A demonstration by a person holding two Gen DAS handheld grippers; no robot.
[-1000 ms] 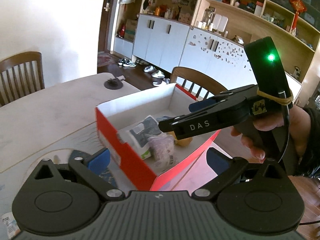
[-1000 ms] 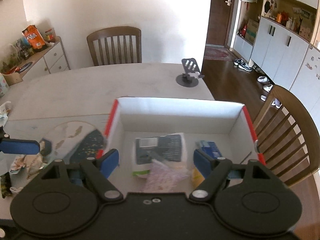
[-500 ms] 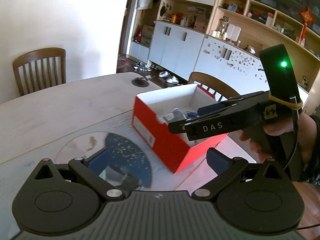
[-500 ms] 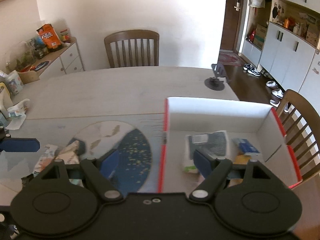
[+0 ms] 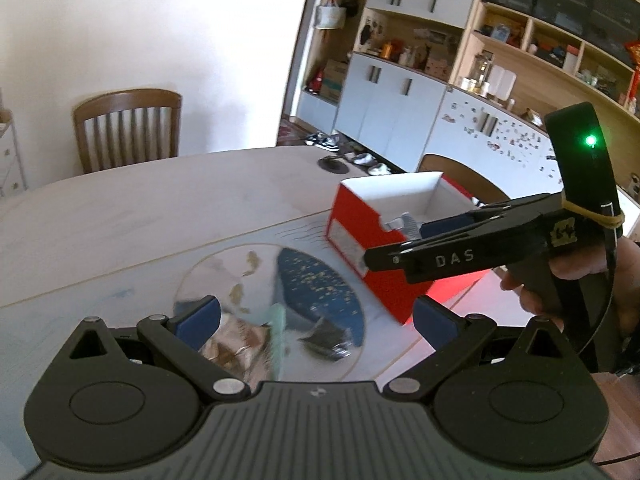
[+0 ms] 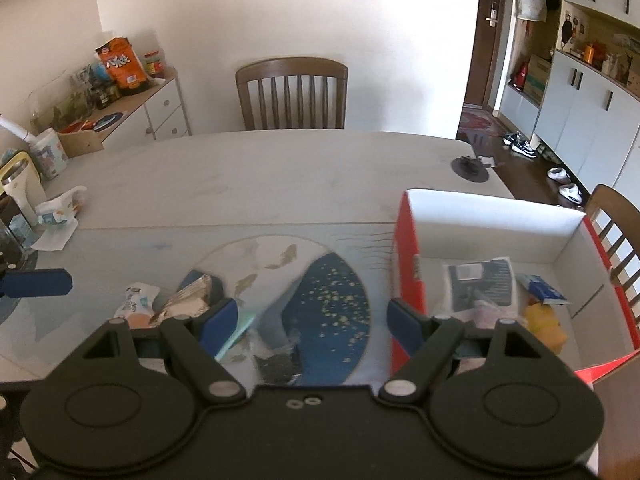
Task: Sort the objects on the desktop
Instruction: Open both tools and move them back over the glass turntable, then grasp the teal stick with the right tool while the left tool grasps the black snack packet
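A red box [image 6: 404,264] with a white inside stands at the table's right side and holds several packets, a grey one [image 6: 480,284], a blue one [image 6: 540,288] and a yellow item [image 6: 546,322]. It also shows in the left wrist view [image 5: 372,240]. Loose packets lie on a round patterned mat [image 6: 328,300]: a brown one [image 6: 188,300], a white one [image 6: 136,300], a dark one [image 6: 280,364]. My right gripper [image 6: 312,320] is open and empty above the mat, left of the box. My left gripper [image 5: 316,320] is open and empty over the packets [image 5: 236,344]. The right gripper shows from the side in the left view [image 5: 460,248].
A black phone stand [image 6: 470,166] sits at the table's far right edge. A cup [image 6: 50,152], a kettle and a crumpled wrapper [image 6: 60,212] are at the left. Wooden chairs stand at the far side [image 6: 292,96] and right [image 6: 616,216].
Both grippers have swung left, away from the box interior and over the mat with the loose packets. Both stayed open and empty.
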